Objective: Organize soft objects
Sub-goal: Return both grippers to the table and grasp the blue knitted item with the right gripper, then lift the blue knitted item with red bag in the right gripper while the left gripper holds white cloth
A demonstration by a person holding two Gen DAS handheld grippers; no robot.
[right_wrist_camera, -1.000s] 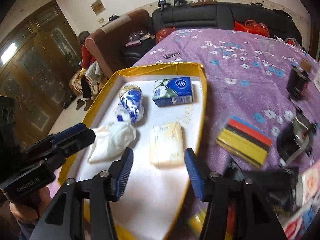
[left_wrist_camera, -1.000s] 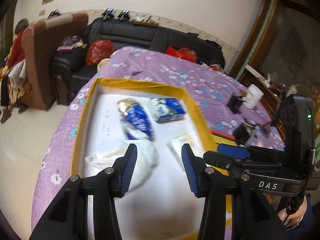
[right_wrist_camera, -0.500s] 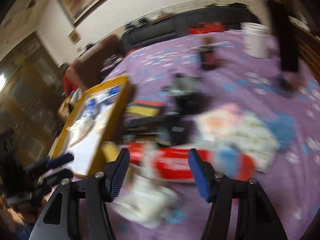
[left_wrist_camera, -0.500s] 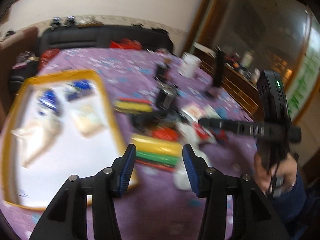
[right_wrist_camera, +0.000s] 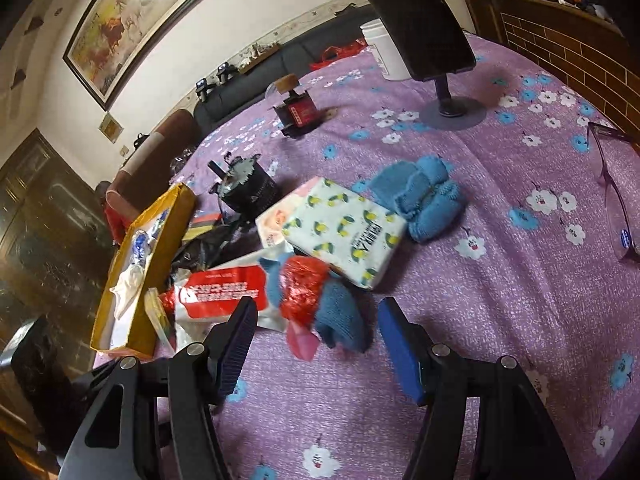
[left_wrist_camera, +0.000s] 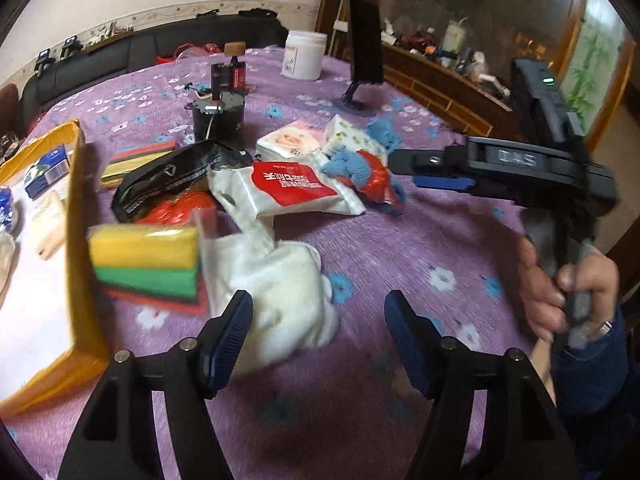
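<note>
My left gripper (left_wrist_camera: 318, 330) is open and empty, just in front of a white fluffy cloth (left_wrist_camera: 288, 280) on the purple tablecloth. A sponge pack (left_wrist_camera: 146, 266) lies left of it, beside the yellow-rimmed box (left_wrist_camera: 80, 240). My right gripper (right_wrist_camera: 316, 338) is open and empty, close to a blue sock with a red wrapper (right_wrist_camera: 316, 300). Behind lie a red-and-white wipes pack (right_wrist_camera: 224, 292), a lemon-print tissue pack (right_wrist_camera: 344, 232) and a blue cloth (right_wrist_camera: 424, 200). The right gripper also shows in the left wrist view (left_wrist_camera: 440, 170).
A black motor (right_wrist_camera: 248, 190), a red device (right_wrist_camera: 298, 114), a white jar (right_wrist_camera: 384, 52), a tablet on a stand (right_wrist_camera: 424, 20) and glasses (right_wrist_camera: 616, 200) stand on the table. The box (right_wrist_camera: 140, 264) holds several soft items.
Both grippers have swung right, away from the box, to the pile of loose items on the tablecloth. Both stay open and empty.
</note>
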